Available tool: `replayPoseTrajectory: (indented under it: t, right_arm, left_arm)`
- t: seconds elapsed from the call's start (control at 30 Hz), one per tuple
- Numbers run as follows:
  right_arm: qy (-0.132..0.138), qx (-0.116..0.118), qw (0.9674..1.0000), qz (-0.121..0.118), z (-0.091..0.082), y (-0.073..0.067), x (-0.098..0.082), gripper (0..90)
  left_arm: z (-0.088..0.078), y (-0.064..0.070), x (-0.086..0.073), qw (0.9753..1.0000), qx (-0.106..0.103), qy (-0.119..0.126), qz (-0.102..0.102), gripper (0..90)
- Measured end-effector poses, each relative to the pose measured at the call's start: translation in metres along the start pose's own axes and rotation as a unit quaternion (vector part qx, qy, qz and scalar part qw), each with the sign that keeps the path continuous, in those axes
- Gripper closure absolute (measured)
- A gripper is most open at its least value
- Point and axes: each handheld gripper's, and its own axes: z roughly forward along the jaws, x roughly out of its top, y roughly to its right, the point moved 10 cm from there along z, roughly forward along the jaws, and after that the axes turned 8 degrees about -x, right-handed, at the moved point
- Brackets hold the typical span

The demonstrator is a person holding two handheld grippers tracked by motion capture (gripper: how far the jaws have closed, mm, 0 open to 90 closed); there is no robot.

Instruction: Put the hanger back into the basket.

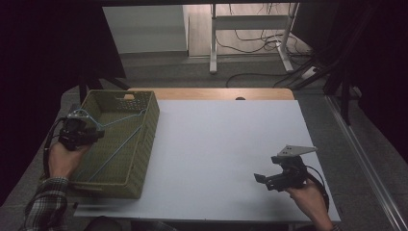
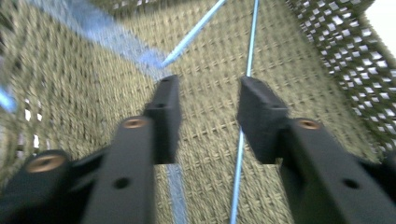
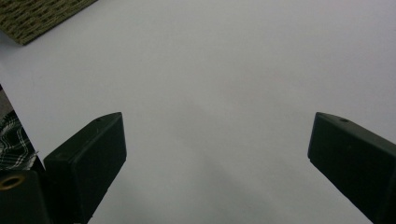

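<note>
White table, left tongs over basket

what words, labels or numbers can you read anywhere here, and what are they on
None: no readable text, brand, number or sign in any view.
The green woven basket bears no label; only thin blue rods lie in it.
The white table top is plain.
The left gripper and right gripper carry no visible marking, and the grey plate on the right one is blank.
</note>
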Motion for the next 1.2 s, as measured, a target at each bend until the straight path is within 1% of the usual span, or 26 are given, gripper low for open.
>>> replayPoseTrajectory:
  t: [0.03,0.07,0.1,0.13,0.17,0.2,0.23,0.27,0.3,0.37,0.43,0.47,0.5,0.53,0.57,0.63,0.67,0.7,0.73,0.77,0.9,0.97,1.03,1.13,1.17,1.2]
  right_arm:
    - [0.001,0.0,1.0,0.0,-0.001,0.0,0.0,3.9]
    - [0.003,-0.001,1.0,0.0,-0.002,0.0,0.001,3.8]
    - [0.004,-0.001,1.0,0.001,-0.003,0.0,0.001,3.7]
    - [0.008,0.0,1.0,0.003,-0.005,-0.001,0.002,3.3]
    - [0.011,0.002,0.9999,0.005,-0.006,-0.001,0.003,3.2]
    - [0.018,0.003,0.9998,0.006,-0.009,-0.001,0.004,2.8]
    - [0.02,0.005,0.9997,0.008,-0.01,-0.001,0.004,2.5]
    - [0.026,0.004,0.9996,0.011,-0.012,-0.001,0.005,2.2]
    - [0.028,0.002,0.9995,0.012,-0.014,0.0,0.005,2.2]
    - [0.031,-0.002,0.9995,0.01,-0.017,0.001,0.004,2.1]
    - [0.034,-0.007,0.9993,0.011,-0.019,0.001,0.003,2.1]
    - [0.035,-0.01,0.9993,0.01,-0.02,0.001,0.002,2.1]
    - [0.036,-0.011,0.9993,0.01,-0.021,0.001,0.001,2.1]
    - [0.036,-0.014,0.9992,0.009,-0.022,0.001,0.0,2.2]
    - [0.037,-0.015,0.9992,0.008,-0.023,0.001,0.0,2.2]
    - [0.04,-0.018,0.999,0.007,-0.025,0.001,-0.001,2.2]
    - [0.043,-0.02,0.9989,0.006,-0.026,0.001,-0.002,2.2]
    - [0.043,-0.021,0.9988,0.007,-0.026,0.001,-0.002,2.2]
    - [0.044,-0.024,0.9987,0.006,-0.028,0.001,-0.003,2.2]
    - [0.046,-0.024,0.9986,0.006,-0.028,0.001,-0.003,2.2]
    - [0.047,-0.03,0.9984,0.005,-0.029,0.003,-0.007,2.2]
    - [0.048,-0.033,0.9983,0.006,-0.029,0.006,-0.009,2.2]
    - [0.047,-0.037,0.9982,0.007,-0.027,0.01,-0.011,2.3]
    - [0.039,-0.045,0.9982,0.007,-0.024,0.016,-0.017,2.4]
    - [0.037,-0.047,0.9982,0.007,-0.024,0.017,-0.018,2.5]
    - [0.037,-0.05,0.9981,0.006,-0.023,0.019,-0.019,2.5]
  left_arm:
    - [-0.004,0.008,0.002,0.9998,-0.016,0.011,0.004,50.9]
    - [-0.007,0.014,0.004,0.9993,-0.03,0.019,0.008,43.6]
    - [-0.011,0.024,0.006,0.9983,-0.049,0.031,0.009,40.0]
    - [-0.014,0.03,0.006,0.9973,-0.062,0.037,0.01,35.9]
    - [-0.019,0.042,0.008,0.9949,-0.086,0.051,0.012,33.2]
    - [-0.022,0.05,0.009,0.9929,-0.101,0.062,0.012,29.7]
    - [-0.027,0.062,0.009,0.9895,-0.123,0.074,0.015,27.9]
    - [-0.029,0.069,0.009,0.9875,-0.134,0.081,0.018,25.2]
    - [-0.034,0.081,0.008,0.9847,-0.147,0.09,0.026,23.0]
    - [-0.039,0.099,0.005,0.9813,-0.158,0.103,0.04,16.3]
    - [-0.042,0.113,0.002,0.9806,-0.155,0.112,0.043,7.8]
    - [-0.043,0.119,0.0,0.9792,-0.161,0.115,0.045,6.0]
    - [-0.044,0.128,-0.004,0.9772,-0.17,0.12,0.043,5.3]
    - [-0.044,0.133,-0.005,0.9758,-0.176,0.123,0.04,2.4]
    - [-0.045,0.141,-0.008,0.9727,-0.189,0.13,0.036,2.3]
    - [-0.045,0.154,-0.015,0.968,-0.208,0.134,0.041,2.7]
    - [-0.044,0.158,-0.018,0.9681,-0.207,0.133,0.045,2.8]
    - [-0.041,0.165,-0.023,0.9685,-0.205,0.129,0.058,2.8]
    - [-0.039,0.168,-0.026,0.9695,-0.2,0.125,0.066,2.6]
    - [-0.037,0.174,-0.03,0.9714,-0.189,0.119,0.08,2.1]
    - [-0.029,0.193,-0.04,0.971,-0.182,0.107,0.113,0.1]
    - [-0.022,0.197,-0.046,0.9717,-0.178,0.095,0.124,0.0]
    - [-0.015,0.197,-0.05,0.9735,-0.17,0.08,0.131,0.0]
    - [-0.012,0.198,-0.051,0.9735,-0.176,0.077,0.125,0.0]
    - [-0.012,0.198,-0.05,0.9726,-0.181,0.079,0.123,0.0]
    - [-0.013,0.198,-0.05,0.9726,-0.18,0.08,0.123,0.0]
